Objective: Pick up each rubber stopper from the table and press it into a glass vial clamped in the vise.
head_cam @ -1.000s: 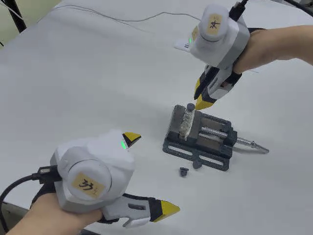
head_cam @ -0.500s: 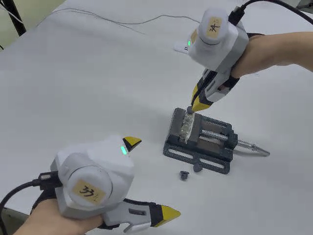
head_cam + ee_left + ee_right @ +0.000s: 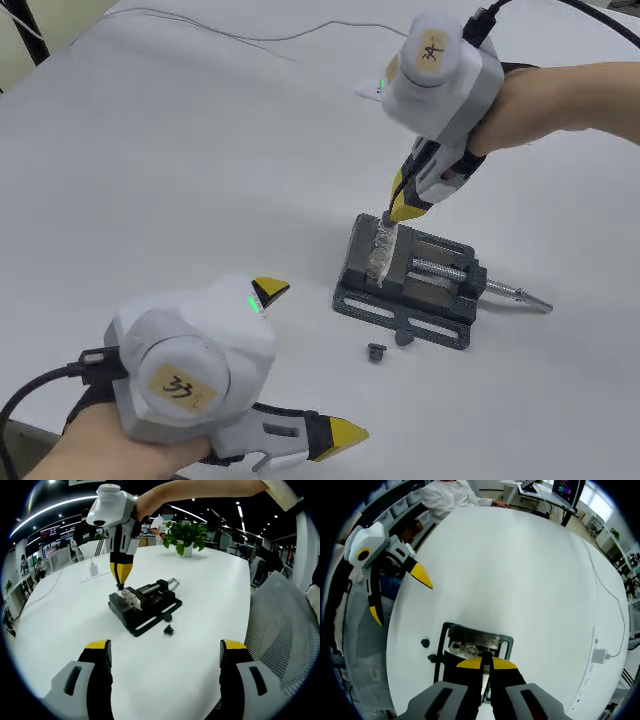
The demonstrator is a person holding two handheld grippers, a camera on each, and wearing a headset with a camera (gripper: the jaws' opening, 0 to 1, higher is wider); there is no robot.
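Observation:
A dark vise (image 3: 412, 285) stands on the white table and clamps glass vials (image 3: 380, 252). My right gripper (image 3: 393, 212) points down over the vial, shut on a dark rubber stopper (image 3: 386, 218) that sits at the vial's mouth. In the right gripper view the yellow tips (image 3: 487, 662) are closed just above the vials (image 3: 465, 649). A loose stopper (image 3: 376, 352) lies in front of the vise. My left gripper (image 3: 308, 362) hovers open at the near left, holding nothing. The left gripper view shows the vise (image 3: 147, 607) and the loose stopper (image 3: 168, 629) ahead of it.
A white adapter (image 3: 372, 90) with a thin cable lies at the far side of the table. A potted plant (image 3: 186, 534) stands at the table's far end, and a mesh chair (image 3: 285, 625) is beside the table. A knob (image 3: 403, 338) sticks out at the vise's front.
My right gripper has come slightly left and down, bringing the stopper onto the vial's mouth. The left gripper has stayed in place.

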